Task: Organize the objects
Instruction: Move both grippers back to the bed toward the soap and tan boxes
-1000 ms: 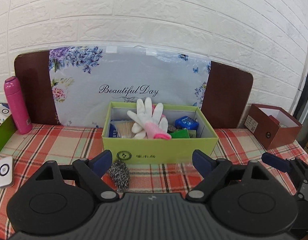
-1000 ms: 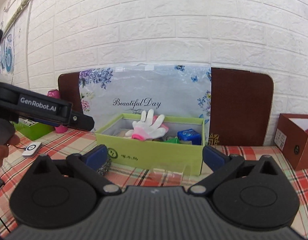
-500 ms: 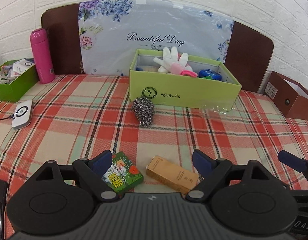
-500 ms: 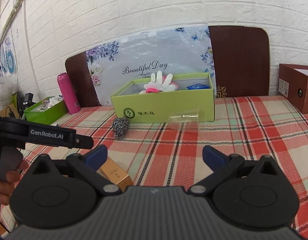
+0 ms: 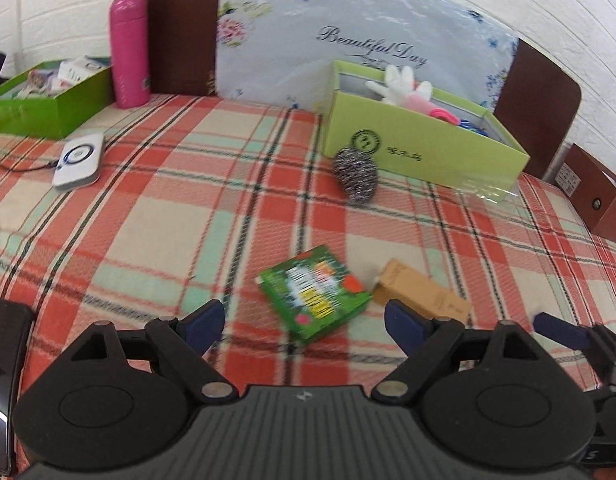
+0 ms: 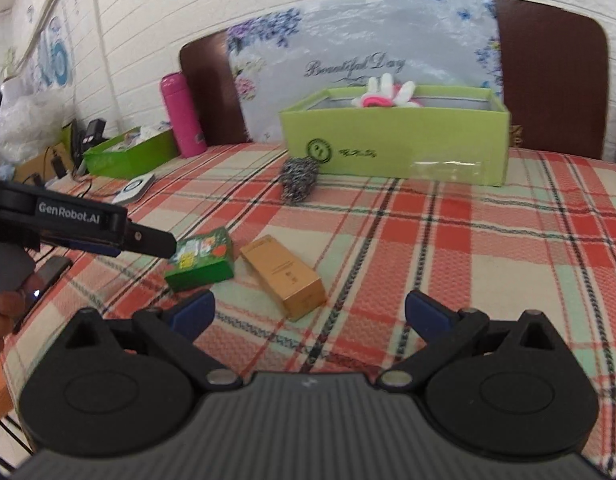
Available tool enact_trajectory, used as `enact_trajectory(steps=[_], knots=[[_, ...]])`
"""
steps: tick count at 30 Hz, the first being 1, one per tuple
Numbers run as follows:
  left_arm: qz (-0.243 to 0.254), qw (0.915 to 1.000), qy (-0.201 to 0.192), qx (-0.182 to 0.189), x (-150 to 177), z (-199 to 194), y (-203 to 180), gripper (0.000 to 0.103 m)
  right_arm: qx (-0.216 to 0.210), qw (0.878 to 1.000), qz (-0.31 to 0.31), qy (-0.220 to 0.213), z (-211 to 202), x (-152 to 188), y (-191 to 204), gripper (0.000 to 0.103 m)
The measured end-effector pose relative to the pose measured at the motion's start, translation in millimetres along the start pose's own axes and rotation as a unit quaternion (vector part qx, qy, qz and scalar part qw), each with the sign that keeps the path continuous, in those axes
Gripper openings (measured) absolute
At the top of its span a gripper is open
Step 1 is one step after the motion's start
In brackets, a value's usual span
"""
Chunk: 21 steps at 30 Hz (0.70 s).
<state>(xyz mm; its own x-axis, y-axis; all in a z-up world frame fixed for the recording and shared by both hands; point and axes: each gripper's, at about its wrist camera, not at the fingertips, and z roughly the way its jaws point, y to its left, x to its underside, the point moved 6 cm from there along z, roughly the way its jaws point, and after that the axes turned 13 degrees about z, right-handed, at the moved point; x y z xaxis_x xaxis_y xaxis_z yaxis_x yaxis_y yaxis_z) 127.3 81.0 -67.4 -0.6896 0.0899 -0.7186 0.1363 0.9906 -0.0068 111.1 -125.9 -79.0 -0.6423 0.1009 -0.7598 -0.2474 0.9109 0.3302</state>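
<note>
Hovering above a plaid tablecloth (image 5: 156,216), the left gripper (image 5: 304,322) is holding its jaws wide with nothing between the pads, and a green packet (image 5: 313,296) is lying flat on the cloth just ahead of that gap, a little toward the right finger. A tan carton (image 5: 421,294) is resting just beyond the right fingertip, almost touching the packet's corner. Farther ahead of the jaws a steel scouring ball (image 5: 355,174) is sitting against the front wall of an open lime-green box (image 5: 419,148), with a white and pink glove (image 5: 407,90) poking over the box's rim and a clear plastic cup (image 5: 487,190) lying by its right front corner. The right gripper (image 6: 309,314) is likewise standing wide and empty; the tan carton (image 6: 286,276) is lying just ahead of its left finger, the green packet (image 6: 202,258) beyond that to the left, partly under the left gripper's (image 6: 148,240) finger reaching in from the side. Well off to the left of both jaws a pink bottle (image 5: 128,50) is standing upright beside a darker green tray (image 5: 36,110).
</note>
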Motion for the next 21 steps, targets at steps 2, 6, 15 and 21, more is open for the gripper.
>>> enact_trajectory(steps=[2, 6, 15, 21], knots=[[-0.003, 1.0000, -0.002, 0.004, 3.4, 0.3, 7.8, 0.090, -0.009, 1.000, -0.027, 0.011, 17.7, 3.0, 7.8, 0.103], [0.024, 0.9990, -0.020, 0.031, -1.1, 5.4, 7.4, 0.090, -0.016, 0.998, -0.051, 0.014, 42.1, 0.4, 15.5, 0.102], [0.039, 0.9976, 0.042, 0.039, -12.4, 46.8, -0.2, 0.090, 0.031, 0.999, -0.023, 0.018, 33.8, 0.0, -10.0, 0.038], [-0.027, 0.9964, 0.068, 0.044, -5.2, 52.6, 5.1, 0.090, 0.064, 0.998, -0.008, 0.009, 3.5, 10.5, -32.3, 0.038]])
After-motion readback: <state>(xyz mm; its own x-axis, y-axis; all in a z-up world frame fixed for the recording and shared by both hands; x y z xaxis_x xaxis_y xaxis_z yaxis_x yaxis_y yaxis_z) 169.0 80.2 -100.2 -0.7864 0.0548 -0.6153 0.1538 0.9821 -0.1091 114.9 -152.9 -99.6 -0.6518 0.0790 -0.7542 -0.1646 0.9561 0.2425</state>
